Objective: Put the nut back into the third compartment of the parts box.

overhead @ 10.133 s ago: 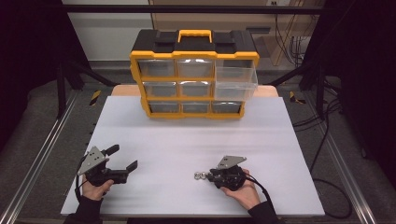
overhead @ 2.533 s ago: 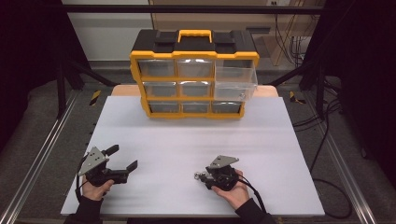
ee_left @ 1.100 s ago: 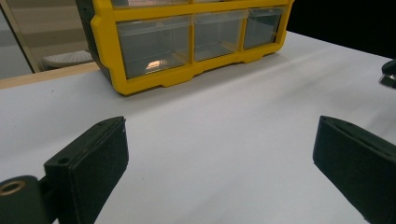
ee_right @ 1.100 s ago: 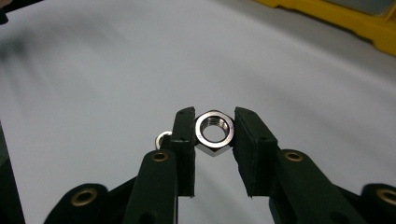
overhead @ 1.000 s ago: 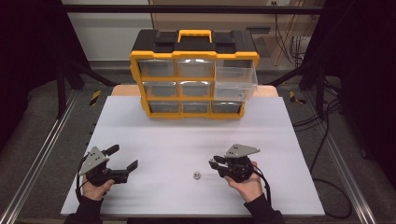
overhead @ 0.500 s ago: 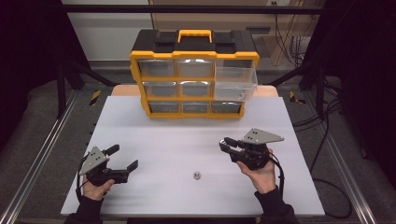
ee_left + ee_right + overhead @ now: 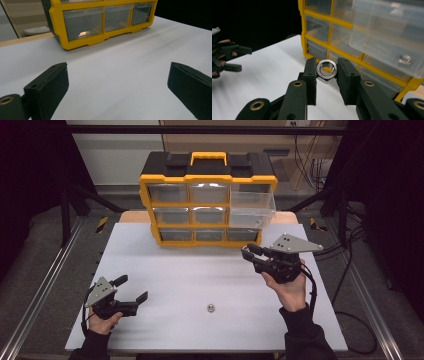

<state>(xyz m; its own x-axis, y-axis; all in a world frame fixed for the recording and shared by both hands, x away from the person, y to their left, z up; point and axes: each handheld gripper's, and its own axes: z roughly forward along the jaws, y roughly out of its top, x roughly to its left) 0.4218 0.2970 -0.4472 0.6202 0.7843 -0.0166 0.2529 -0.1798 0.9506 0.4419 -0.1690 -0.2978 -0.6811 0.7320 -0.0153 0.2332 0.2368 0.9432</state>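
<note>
Setting: white table top (image 7: 165, 270) in a dark framed bay, with a yellow-and-black drawer cabinet (image 7: 207, 200) at its far edge; all places below are reckoned from that cabinet. High view: one cabinet, nine clear drawers in three rows, one of them, the open drawer (image 7: 252, 205) at the right end of the middle row, pulled out. Right gripper (image 7: 248, 252), held in a hand raised just in front of the cabinet's lower right corner, jaws pinched together. Left gripper (image 7: 131, 289), resting well in front of the cabinet toward its left, jaws spread wide and empty. One loose nut (image 7: 211, 308) on the table, well in front of the cabinet's middle. Left gripper view: two black jaws set far apart with bare table between them; bottom drawer row of the cabinet (image 7: 100, 20) ahead. Right gripper view: one hex nut (image 7: 326, 69) clamped flat-to-flat between the two pads, near the tips, just before the open drawer (image 7: 392, 37), which already holds at least one nut (image 7: 404, 59) (others too blurred to count). Handling note: likely best to carry the held nut level over the drawer's rim, keep the pinch firm until it is above the tray, then release low to avoid a bounce. Count: two grippers, two nuts outside the drawer.
</note>
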